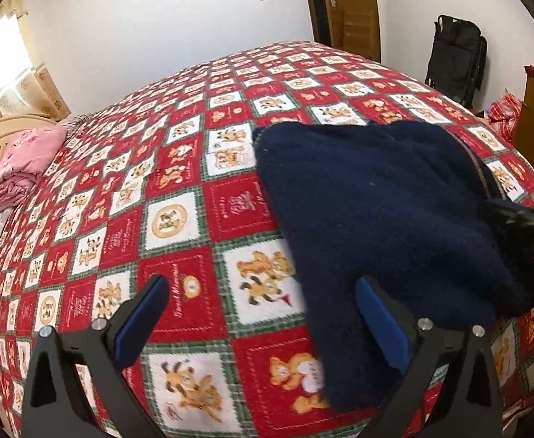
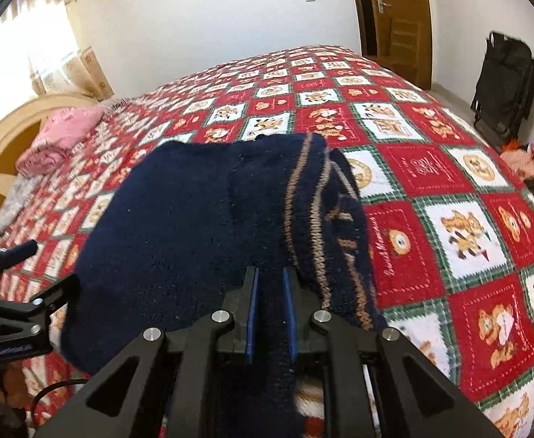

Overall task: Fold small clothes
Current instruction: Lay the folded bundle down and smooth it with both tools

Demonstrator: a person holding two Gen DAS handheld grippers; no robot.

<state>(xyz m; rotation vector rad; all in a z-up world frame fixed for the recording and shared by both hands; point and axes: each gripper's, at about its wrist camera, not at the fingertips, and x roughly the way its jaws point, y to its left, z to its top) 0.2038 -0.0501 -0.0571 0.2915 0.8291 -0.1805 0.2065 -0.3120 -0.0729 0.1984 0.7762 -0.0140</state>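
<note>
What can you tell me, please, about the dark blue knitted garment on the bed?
The navy knitted garment looks like thick fuzzy wool, with tan stripes along one edge. It lies partly doubled over on the red patchwork bedspread. The right gripper has its jaws shut on a fold of it; the left gripper stands open beside it.

Sweater [image 2: 179, 226]: dark navy knit, fuzzy surface, with tan stripes [image 2: 296, 197] running along one ribbed band. It is spread partly on the bed, over a red, white and green patchwork cover; the near part is bunched and lifted. A navy fold is pinched between the blue pads of the right tongs [image 2: 270, 314]. In the left wrist view the sweater [image 1: 376, 211] is seen draped, one edge hanging toward the camera.
</note>
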